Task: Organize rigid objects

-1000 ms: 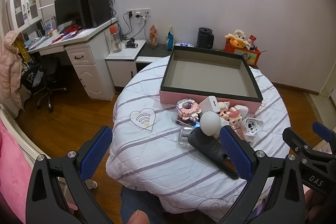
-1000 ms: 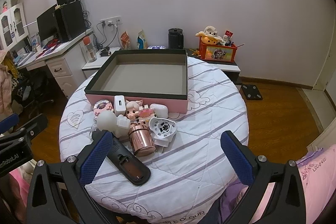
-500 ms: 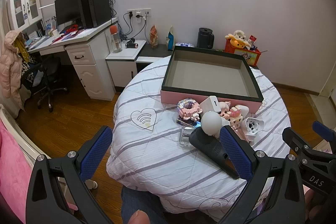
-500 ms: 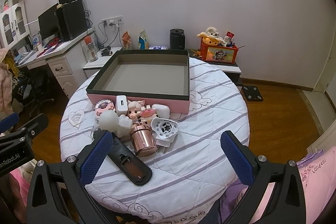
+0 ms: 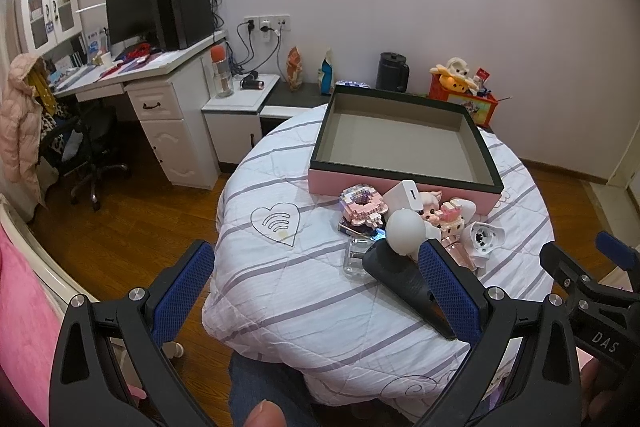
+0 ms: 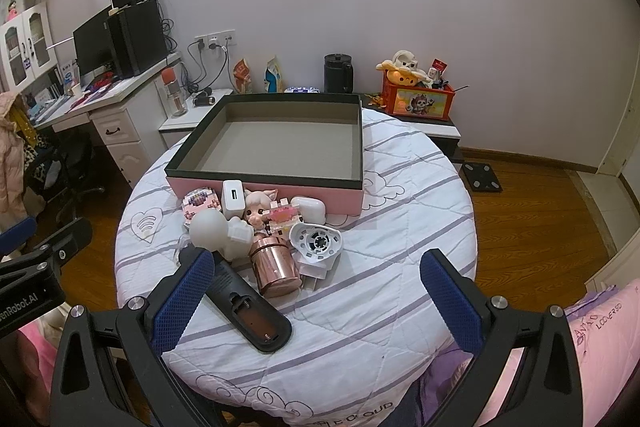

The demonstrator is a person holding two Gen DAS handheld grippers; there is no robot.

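Covering the round table (image 6: 400, 227) is a striped white quilt whose near hem is cut off by both grippers; curly stitching and letters along it are too warped to read. One pink box (image 6: 280, 147) with a dark rim sits open beyond the jaws, nothing visible inside it. Against its near wall huddles a cluster of small things, partly hiding one another: one black remote (image 6: 248, 307) lying back-up with its battery bay exposed, its far end behind the right gripper's left pad; one white round-headed figure (image 6: 218, 233); one copper canister (image 6: 276, 267) on its side; one white fan-like housing (image 6: 316, 239); one white charger (image 6: 233, 198); one white earbud case (image 6: 309, 207); one doll (image 6: 256, 213); two pink block builds, hard to separate. The left gripper (image 5: 316, 291) and right gripper (image 6: 316, 291) both gape wide, holding nothing, short of the cluster. Lettering on the neighbouring gripper reads "DAS" in the left view and "enRobot.AI" in the right.
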